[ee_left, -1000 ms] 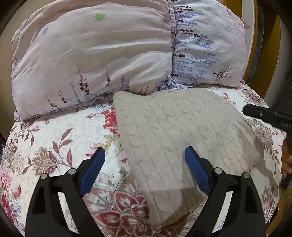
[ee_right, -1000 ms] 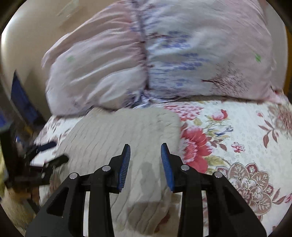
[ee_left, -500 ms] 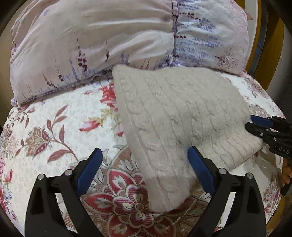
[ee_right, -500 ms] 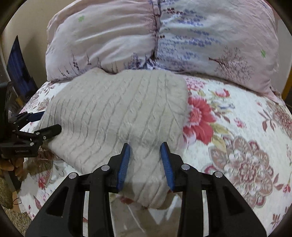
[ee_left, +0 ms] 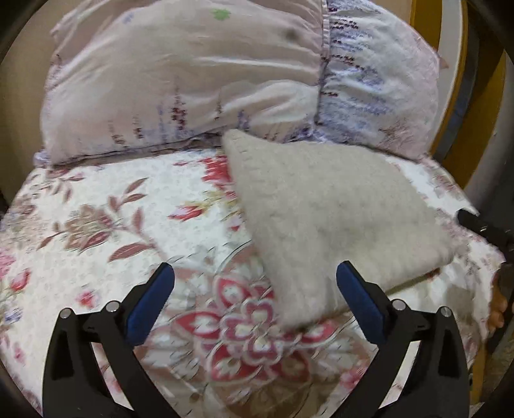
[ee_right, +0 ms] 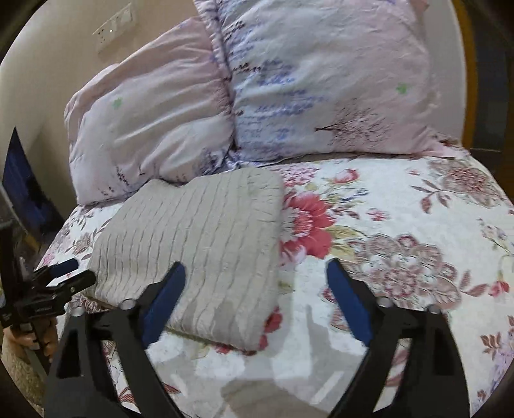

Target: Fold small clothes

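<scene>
A folded grey cable-knit sweater (ee_left: 321, 218) (ee_right: 199, 244) lies flat on the floral bedspread (ee_left: 96, 225), its far edge against the pillows. My left gripper (ee_left: 255, 299) hovers over its near left corner with the jaws still opening wide; that corner lies under the gap and neither pad touches it. My right gripper (ee_right: 257, 299) is at the near right corner, jaws also opening, with nothing pressed between the blue pads. Each gripper shows at the edge of the other's view: the left gripper (ee_right: 75, 273) and the right gripper (ee_left: 475, 220).
Two pale pink pillows (ee_left: 192, 80) (ee_right: 321, 80) are stacked against the headboard behind the sweater. The bed's edge falls away at the left of the right wrist view, where a hand (ee_right: 32, 340) holds the left tool. A wall socket (ee_right: 112, 25) is above.
The right gripper's jaws went from narrow to wide apart. The left jaws spread slightly more. Both views shifted a little over the sweater, which stays folded in place.
</scene>
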A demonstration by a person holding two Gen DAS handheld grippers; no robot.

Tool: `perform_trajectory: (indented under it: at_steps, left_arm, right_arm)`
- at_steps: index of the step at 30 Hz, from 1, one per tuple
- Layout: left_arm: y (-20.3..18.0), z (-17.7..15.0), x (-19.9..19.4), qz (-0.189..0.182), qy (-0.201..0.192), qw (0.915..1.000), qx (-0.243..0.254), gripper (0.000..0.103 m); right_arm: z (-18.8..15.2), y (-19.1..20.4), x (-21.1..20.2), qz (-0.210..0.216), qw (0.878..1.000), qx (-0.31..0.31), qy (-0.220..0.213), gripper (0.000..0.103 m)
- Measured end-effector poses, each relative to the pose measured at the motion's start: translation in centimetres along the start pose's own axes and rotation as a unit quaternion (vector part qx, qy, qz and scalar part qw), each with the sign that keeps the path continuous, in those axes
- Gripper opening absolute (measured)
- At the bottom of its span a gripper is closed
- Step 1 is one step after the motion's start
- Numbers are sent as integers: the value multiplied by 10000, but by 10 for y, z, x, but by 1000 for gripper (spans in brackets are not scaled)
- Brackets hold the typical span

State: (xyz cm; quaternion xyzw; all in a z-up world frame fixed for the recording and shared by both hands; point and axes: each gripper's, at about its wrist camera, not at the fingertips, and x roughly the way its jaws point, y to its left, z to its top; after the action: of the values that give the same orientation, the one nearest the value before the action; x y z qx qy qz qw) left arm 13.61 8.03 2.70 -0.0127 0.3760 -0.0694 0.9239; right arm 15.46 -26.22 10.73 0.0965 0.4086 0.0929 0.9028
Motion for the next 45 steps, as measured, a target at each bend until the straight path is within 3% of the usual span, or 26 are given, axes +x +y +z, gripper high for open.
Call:
perform_trajectory:
  at_steps: [2,5,9,21,29,45]
  left_arm:
    - [-1,-5,-4,282,-12,9996,-5,101]
    - [-1,-13,-9,265,16,9996,-107,101]
    - [-9,-20,-10,409,125,9991,-59,101]
    - [-33,-33,7,621,564,9964,134,101]
    - [-35,-34,13,626,708,9955,92,101]
    - [-34,-33,14,535,685,9962,87,101]
  right_arm:
    - [-3,1,-2,-66,10000,-6,-4,96]
    - [-10,8,-6,-327,9994,-83,-57,101]
    - [-20,17,-9,-350,9992,-115,-132,102]
    - [-44,48,13,-421,9962,-461,606,102]
    - [-51,50,27,-654,9927,-401,935,102]
    - [-55,51,38,-1006,9866,-476,1196,102]
